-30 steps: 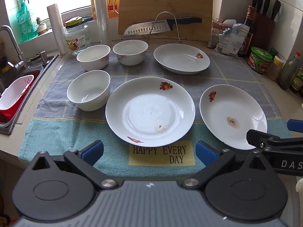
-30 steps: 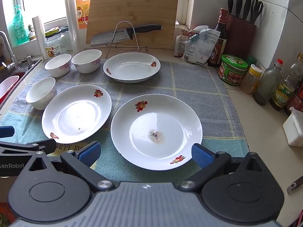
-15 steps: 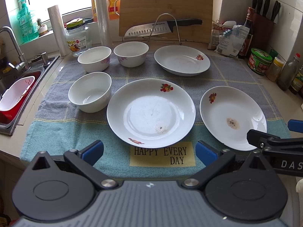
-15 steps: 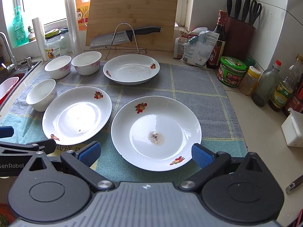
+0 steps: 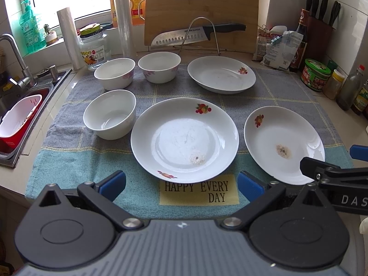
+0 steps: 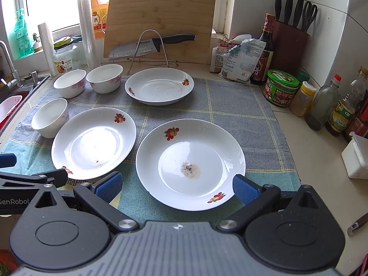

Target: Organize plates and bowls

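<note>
Both cameras nearer the dishes than a second ago; left gripper point(image 5: 181, 182) and right gripper point(image 6: 176, 185) wide open, empty; three plates point(image 6: 191, 164), three bowls point(image 5: 110, 115) apart on towel point(image 6: 241, 110); approach stage; next: grip a rim.

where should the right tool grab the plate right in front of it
Take the near rim of the plate, coming in low from the front with the open right tool. The rim flares up off the cloth, so one finger can slide under, one over.
</note>
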